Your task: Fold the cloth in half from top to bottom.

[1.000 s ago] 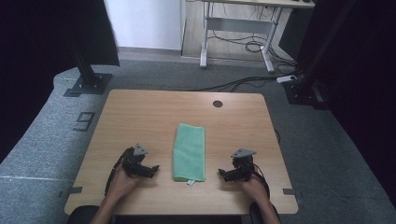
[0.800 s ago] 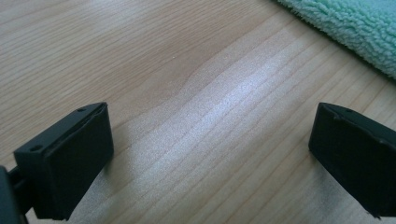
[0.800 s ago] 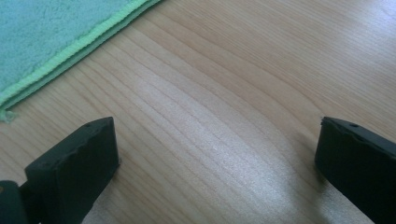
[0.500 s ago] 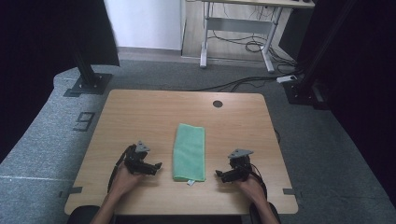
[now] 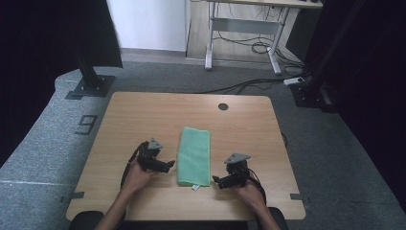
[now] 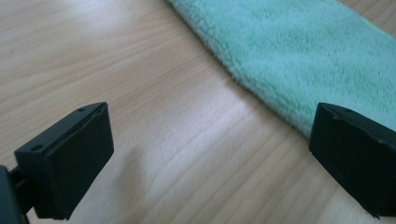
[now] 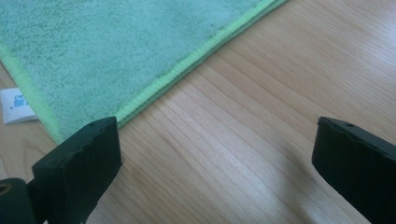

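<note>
A folded green towel (image 5: 194, 155) lies lengthwise in the middle of the wooden table (image 5: 143, 115). Its white label (image 5: 195, 187) sticks out at the near edge. My left gripper (image 5: 170, 164) sits just left of the towel's near half, open, its jaws low over bare wood with the towel's fluffy edge (image 6: 289, 60) close ahead. My right gripper (image 5: 216, 180) is at the towel's near right corner, open, with the stitched hem (image 7: 187, 70) and the label (image 7: 16, 105) in front of it. Nothing is between either pair of jaws.
A round cable hole (image 5: 223, 106) is at the table's far side. Grey carpet surrounds the table, with a desk frame (image 5: 244, 28) and cables behind. Black stands (image 5: 88, 76) flank the far corners.
Both grippers have edged inward and lower toward the towel's near end; the right one shifted slightly nearer the front edge. The towel has not moved.
</note>
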Demonstrator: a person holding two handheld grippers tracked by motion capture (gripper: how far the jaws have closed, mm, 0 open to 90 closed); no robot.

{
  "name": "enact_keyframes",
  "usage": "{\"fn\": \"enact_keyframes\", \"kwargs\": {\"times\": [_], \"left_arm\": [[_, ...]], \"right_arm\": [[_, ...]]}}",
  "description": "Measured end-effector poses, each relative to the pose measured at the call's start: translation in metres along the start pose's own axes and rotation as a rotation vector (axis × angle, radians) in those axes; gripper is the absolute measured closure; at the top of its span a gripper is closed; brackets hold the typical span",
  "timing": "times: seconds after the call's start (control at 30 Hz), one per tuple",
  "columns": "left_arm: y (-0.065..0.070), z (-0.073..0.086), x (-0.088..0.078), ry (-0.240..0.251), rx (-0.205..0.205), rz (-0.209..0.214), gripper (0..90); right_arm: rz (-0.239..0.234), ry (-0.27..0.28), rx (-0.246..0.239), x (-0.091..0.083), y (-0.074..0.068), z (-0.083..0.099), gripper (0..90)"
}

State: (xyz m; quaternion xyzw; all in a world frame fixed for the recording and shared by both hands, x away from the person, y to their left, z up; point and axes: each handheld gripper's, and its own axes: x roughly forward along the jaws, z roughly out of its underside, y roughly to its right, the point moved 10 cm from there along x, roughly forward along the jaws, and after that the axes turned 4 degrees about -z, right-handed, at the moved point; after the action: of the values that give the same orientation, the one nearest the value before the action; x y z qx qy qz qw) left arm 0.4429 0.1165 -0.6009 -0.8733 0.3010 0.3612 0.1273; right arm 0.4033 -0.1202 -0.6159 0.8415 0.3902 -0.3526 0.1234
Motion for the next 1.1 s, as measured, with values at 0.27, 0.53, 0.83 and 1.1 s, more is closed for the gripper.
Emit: {"fn": "enact_keyframes", "kwargs": {"times": [0.27,0.53,0.83,1.1], "left_arm": [[0.001,-0.022,0.013,0.015,0.007,-0.010,0.0],[-0.007,-0.028,0.032,-0.003,-0.002,-0.040,0.0],[-0.015,-0.019,0.048,-0.036,-0.026,-0.070,0.0],[-0.013,-0.018,0.047,-0.045,0.012,-0.093,0.0]], "right_arm": [[0.001,0.032,0.002,0.003,-0.003,-0.010,2.3],[0.003,0.043,0.002,0.011,-0.006,-0.018,2.7],[0.002,0.031,0.000,0.022,-0.005,-0.023,2.8],[0.011,-0.003,-0.016,0.031,-0.007,-0.020,5.6]]}}
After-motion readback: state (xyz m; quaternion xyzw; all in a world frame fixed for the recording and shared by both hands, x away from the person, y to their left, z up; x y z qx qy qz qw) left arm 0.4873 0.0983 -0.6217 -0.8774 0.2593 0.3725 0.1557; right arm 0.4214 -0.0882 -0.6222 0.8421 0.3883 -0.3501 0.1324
